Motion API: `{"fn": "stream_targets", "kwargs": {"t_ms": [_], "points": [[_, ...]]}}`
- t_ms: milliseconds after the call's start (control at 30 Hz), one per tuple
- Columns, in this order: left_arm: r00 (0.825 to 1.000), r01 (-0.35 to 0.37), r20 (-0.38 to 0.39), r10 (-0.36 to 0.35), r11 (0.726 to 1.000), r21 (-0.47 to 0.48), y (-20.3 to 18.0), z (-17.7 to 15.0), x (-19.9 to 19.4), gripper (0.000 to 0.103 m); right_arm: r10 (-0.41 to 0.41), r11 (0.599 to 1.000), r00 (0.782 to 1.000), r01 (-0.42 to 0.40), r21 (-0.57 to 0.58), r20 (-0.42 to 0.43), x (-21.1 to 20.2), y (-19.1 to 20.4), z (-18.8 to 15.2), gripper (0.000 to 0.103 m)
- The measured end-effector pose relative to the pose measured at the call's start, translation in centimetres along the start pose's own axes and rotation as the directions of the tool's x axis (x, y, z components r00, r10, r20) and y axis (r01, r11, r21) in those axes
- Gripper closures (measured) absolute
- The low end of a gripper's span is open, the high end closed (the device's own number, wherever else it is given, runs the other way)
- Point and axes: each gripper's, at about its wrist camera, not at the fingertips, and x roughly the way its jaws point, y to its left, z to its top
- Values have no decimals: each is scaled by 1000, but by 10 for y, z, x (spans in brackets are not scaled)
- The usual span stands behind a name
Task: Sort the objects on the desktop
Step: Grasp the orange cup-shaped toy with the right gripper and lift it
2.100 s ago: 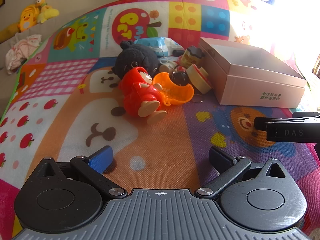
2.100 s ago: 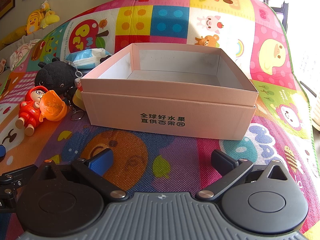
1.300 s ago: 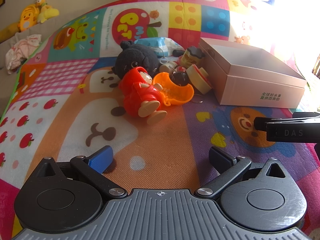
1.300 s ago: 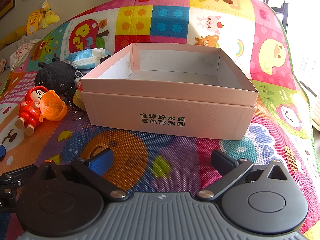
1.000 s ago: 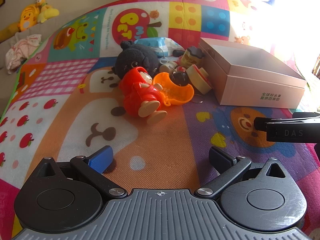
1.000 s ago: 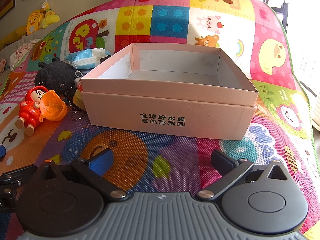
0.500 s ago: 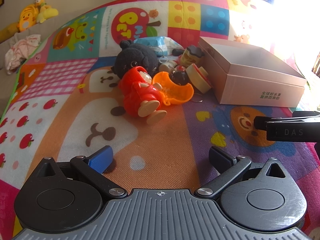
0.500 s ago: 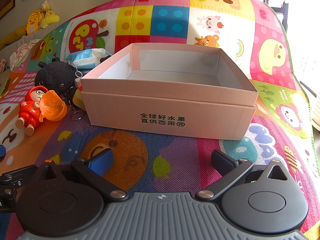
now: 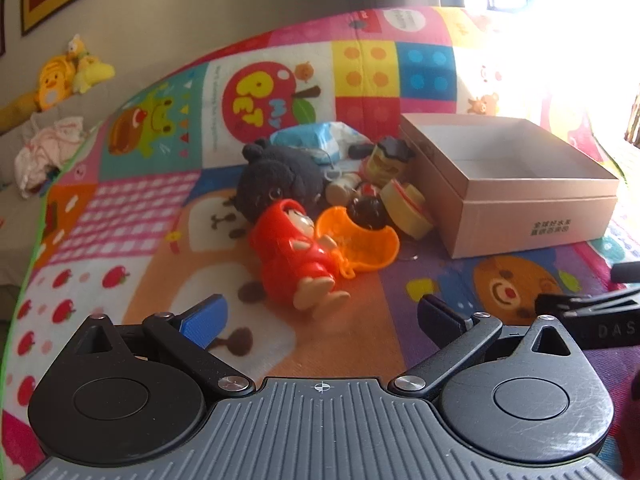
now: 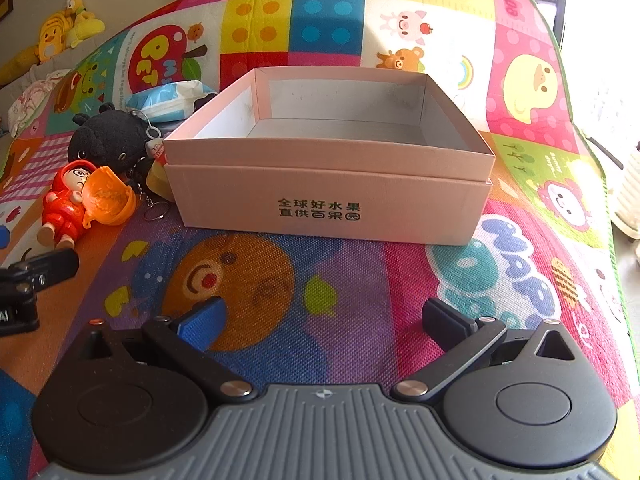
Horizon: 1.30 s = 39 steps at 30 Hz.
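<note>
I see the pink box [image 10: 328,184], open and empty, on the right. Left of it lie a red doll [image 9: 294,248] on its back, an orange shell [image 9: 360,246] and a black plush [image 9: 276,182], huddled together.

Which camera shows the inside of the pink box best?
The right wrist view: the pink box sits square ahead, its bare floor and all inner walls visible. The left wrist view catches the box obliquely at right, glare washing out its interior.

Black claw [image 9: 322,318] linkage, silver screws, ribbed grey base, one blue fingertip [image 9: 202,320].
</note>
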Motion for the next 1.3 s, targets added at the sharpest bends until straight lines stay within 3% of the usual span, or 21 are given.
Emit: {"fn": "stream_targets", "kwargs": {"t_ms": [133, 267, 333, 367, 433, 467, 533, 567, 733, 800, 833, 867, 1000, 1133, 1300], "points": [[997, -82, 6, 82, 997, 7, 12, 7, 10, 0, 7, 999, 999, -8, -44, -32, -7, 9, -5, 0], [983, -184, 18, 184, 982, -36, 35, 5, 15, 0, 14, 989, 999, -20, -144, -44, -8, 19, 2, 0], [979, -201, 10, 203, 977, -69, 46, 4, 17, 0, 117, 964, 991, -128, -233, -62, -11, 30, 6, 0], [980, -197, 6, 198, 976, -88, 54, 3, 17, 0, 173, 948, 982, -186, -260, -72, -13, 37, 8, 0], [983, -180, 0, 181, 976, -119, 65, 1, 14, 0, 228, 922, 973, -226, -313, -31, -20, 55, 10, 4], [985, -172, 3, 174, 976, -136, 69, 0, 12, 0, 244, 902, 970, -228, -367, -4, -23, 66, 11, 15], [990, -138, 14, 144, 971, -197, 81, -1, 4, 0, 268, 844, 963, -215, -491, 39, -24, 93, 15, 25], [992, -116, 17, 124, 965, -237, 89, -2, 1, 0, 279, 828, 959, -213, -518, 53, -23, 104, 18, 25], [998, -27, 42, 45, 930, -367, 114, -8, -12, 0, 273, 824, 955, -170, -541, 115, 5, 150, 37, 25], [998, -10, 61, 35, 930, -367, 116, -11, -16, 0, 239, 832, 960, -125, -540, 145, 19, 161, 40, 31], [997, 0, 69, 27, 931, -365, 116, -12, -17, 0, 232, 835, 963, -123, -536, 141, 24, 164, 43, 39], [997, 15, 72, 12, 930, -366, 117, -13, -17, 0, 235, 838, 965, -142, -527, 115, 32, 165, 45, 52], [996, 77, 62, -58, 920, -385, 115, -17, -13, 0, 254, 845, 962, -169, -507, 103, 29, 159, 44, 53], [998, 63, 44, -52, 947, -314, 99, -16, -8, 0, 311, 834, 946, -225, -503, 91, -8, 126, 27, 53], [998, 61, 30, -56, 981, -183, 73, -7, 3, 0, 236, 886, 970, -191, -423, 57, -39, 55, -7, 53]]}}
